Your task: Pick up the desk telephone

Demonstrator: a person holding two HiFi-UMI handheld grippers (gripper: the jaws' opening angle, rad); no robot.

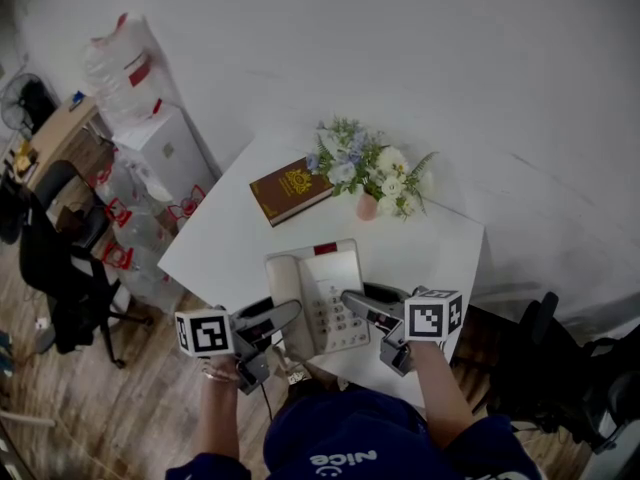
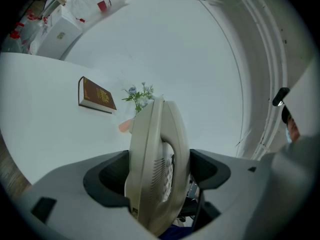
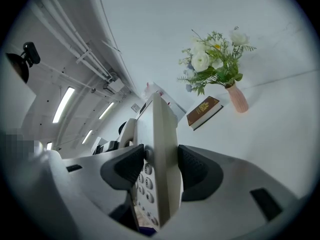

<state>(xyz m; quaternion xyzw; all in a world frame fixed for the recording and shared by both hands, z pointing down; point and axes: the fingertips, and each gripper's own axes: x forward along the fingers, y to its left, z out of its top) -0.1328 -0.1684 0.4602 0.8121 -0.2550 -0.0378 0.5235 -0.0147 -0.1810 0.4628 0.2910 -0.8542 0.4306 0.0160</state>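
Head view: the cream plastic desk telephone (image 1: 318, 293) is at the white bench's (image 1: 230, 238) near edge, with the left hand-held gripper (image 1: 278, 320) and right hand-held gripper (image 1: 362, 306) flanking it. Left gripper view: the jaws clamp its rounded handset side. Right gripper view: ribbed dark pads (image 3: 125, 166) pinch its flat keypad edge.

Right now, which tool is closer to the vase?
Right. The right tool clamps the phone at its right edge, nearly in line with the vase; the left tool clamps its left edge, farther off.
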